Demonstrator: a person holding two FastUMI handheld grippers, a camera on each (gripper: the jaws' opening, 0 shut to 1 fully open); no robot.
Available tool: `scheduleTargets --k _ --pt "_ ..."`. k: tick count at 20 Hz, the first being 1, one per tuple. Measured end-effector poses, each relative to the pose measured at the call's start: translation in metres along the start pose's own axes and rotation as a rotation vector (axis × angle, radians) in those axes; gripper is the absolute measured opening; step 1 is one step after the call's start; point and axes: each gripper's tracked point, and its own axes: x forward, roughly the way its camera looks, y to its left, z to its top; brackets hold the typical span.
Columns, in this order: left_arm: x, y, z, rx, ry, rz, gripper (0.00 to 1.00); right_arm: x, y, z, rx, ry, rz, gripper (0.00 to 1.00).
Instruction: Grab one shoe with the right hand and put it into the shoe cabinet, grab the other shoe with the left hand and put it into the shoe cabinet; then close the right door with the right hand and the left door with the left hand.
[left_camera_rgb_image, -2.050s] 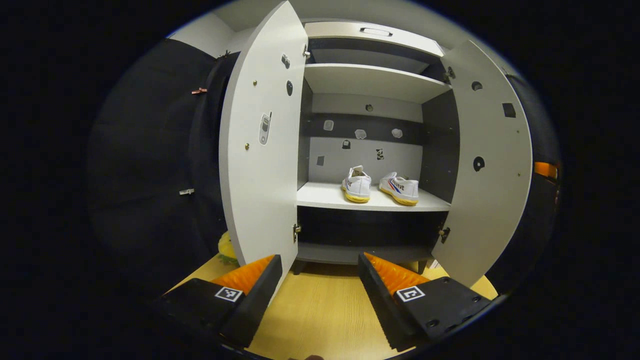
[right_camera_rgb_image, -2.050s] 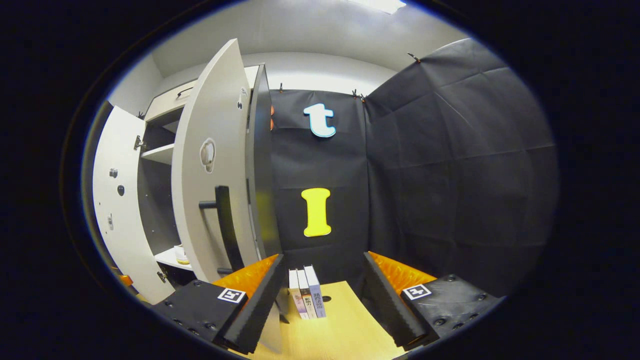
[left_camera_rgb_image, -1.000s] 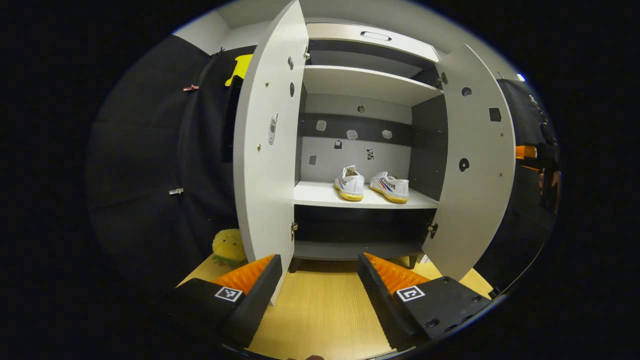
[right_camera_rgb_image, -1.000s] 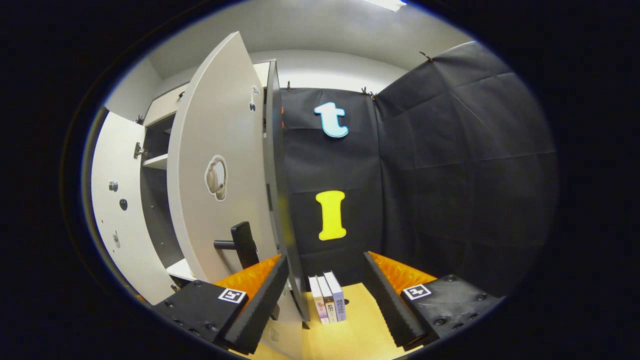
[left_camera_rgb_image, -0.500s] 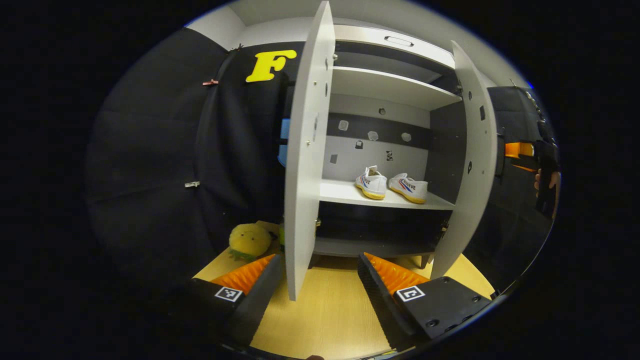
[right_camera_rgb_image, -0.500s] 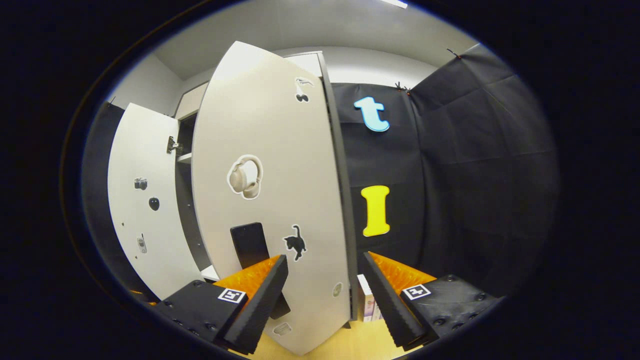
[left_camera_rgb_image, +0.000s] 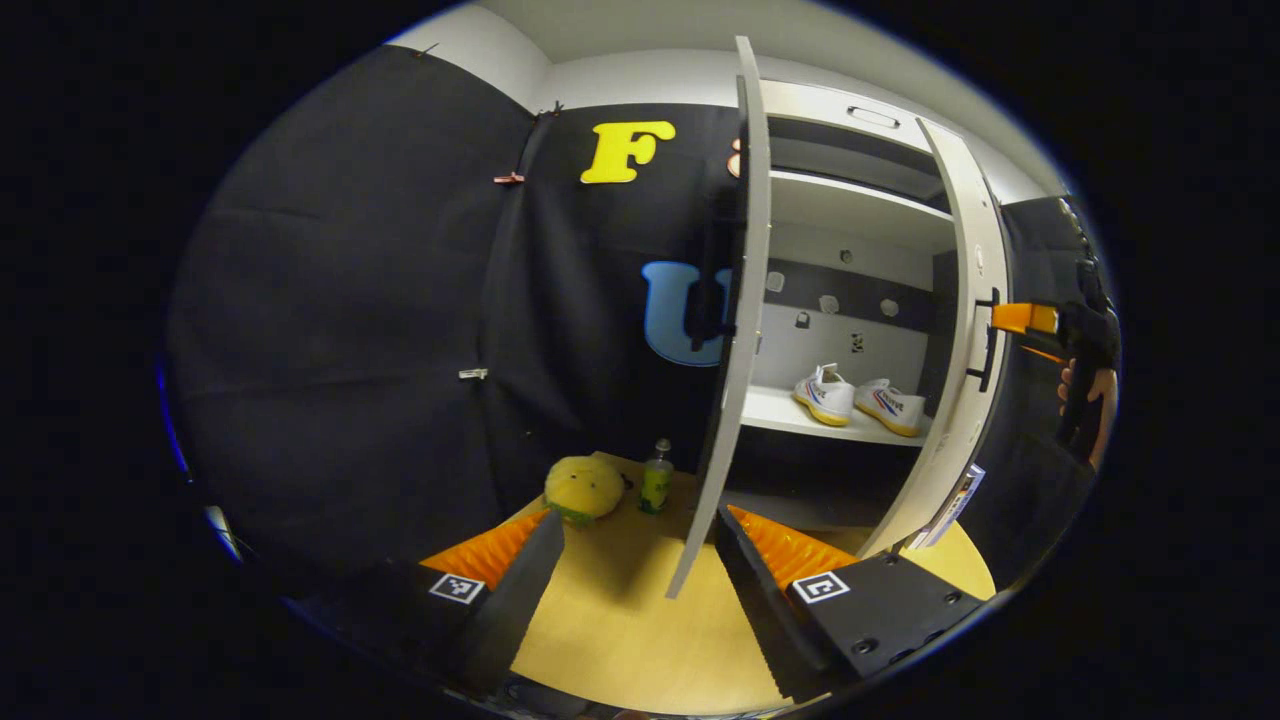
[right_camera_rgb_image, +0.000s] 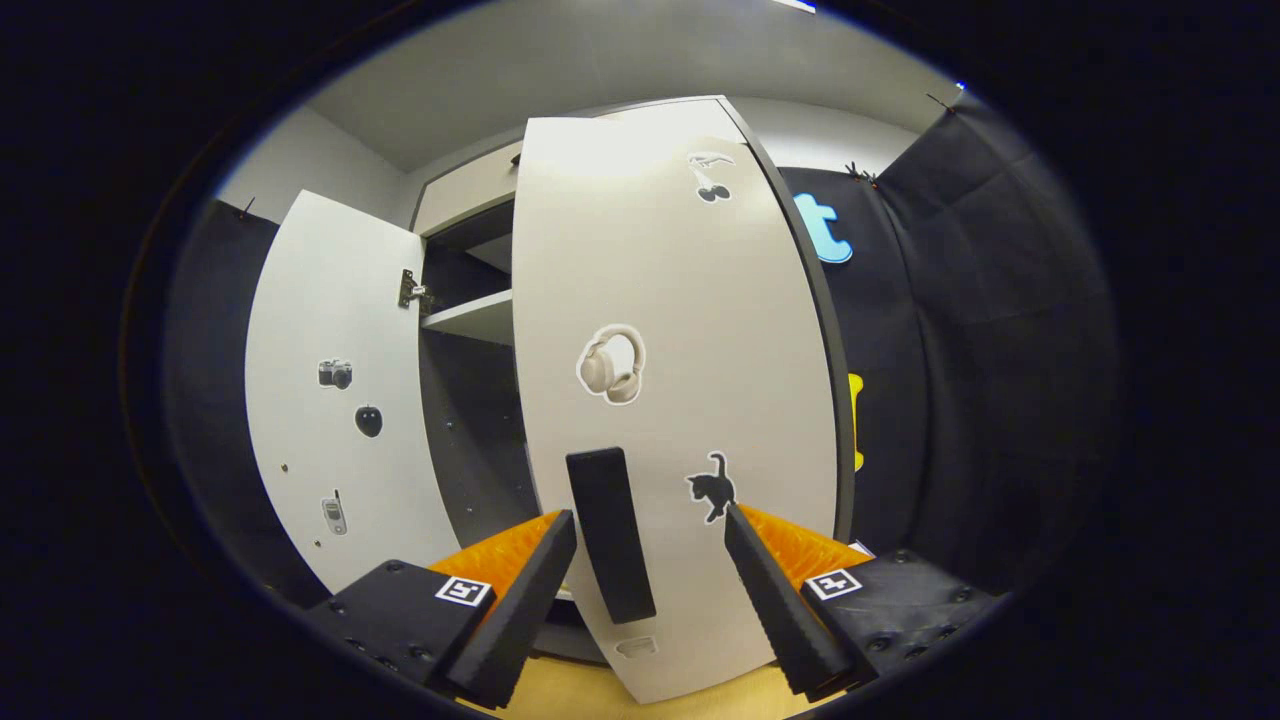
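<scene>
**Right door handle sits between my right jaws**

Now, what matters is the right door (right_camera_rgb_image: 680, 400) and its handle (right_camera_rgb_image: 610, 535). In the right gripper view the handle stands as an upright bar, long axis vertical, dead ahead between my right gripper (right_camera_rgb_image: 648, 590) jaws, which are spread wide with nothing in them. The door face fills the space just beyond the jaws, partly swung in, so I judge a forward push from this hand would close it. Whether the jaws touch the handle yet I cannot tell.

Both shoes (left_camera_rgb_image: 858, 398) are already on the cabinet's (left_camera_rgb_image: 850, 215) middle shelf, side by side near its right end, as the left gripper view shows.

The left door (left_camera_rgb_image: 735, 330) stands edge-on to my left gripper (left_camera_rgb_image: 640, 575), almost in line with the gap between its jaws, which are also wide open and empty. Its outer face lies to the left of that edge, so this hand is nearer to it and would have to come round to that side to push.

In the same view, far right, I see the other gripper and a hand (left_camera_rgb_image: 1085, 400) by the right door's handle, dim and cut by the view's edge. On the worktop (left_camera_rgb_image: 620, 630) a yellow plush (left_camera_rgb_image: 585, 490) and a small bottle (left_camera_rgb_image: 657, 480) sit near the left door's foot. The shelf below the shoes is too dark to read.
</scene>
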Motion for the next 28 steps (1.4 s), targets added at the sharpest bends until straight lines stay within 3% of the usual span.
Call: scheduleTargets --k 8,16,21,28 --pt "0.002 0.083 0.038 0.019 -0.034 0.078 0.95 -0.024 0.003 -0.024 0.037 0.033 -0.055 0.98" --pt "0.066 0.111 0.141 -0.067 -0.143 -0.052 0.95 -0.066 0.012 -0.066 0.022 0.091 -0.116 0.98" --pt "0.112 0.087 0.194 0.021 -0.186 -0.151 0.95 -0.101 0.008 -0.092 0.051 0.133 -0.193 0.98" --pt "0.147 -0.011 0.200 0.036 -0.152 -0.328 0.95 -0.146 -0.018 -0.119 -0.010 0.213 -0.290 0.98"
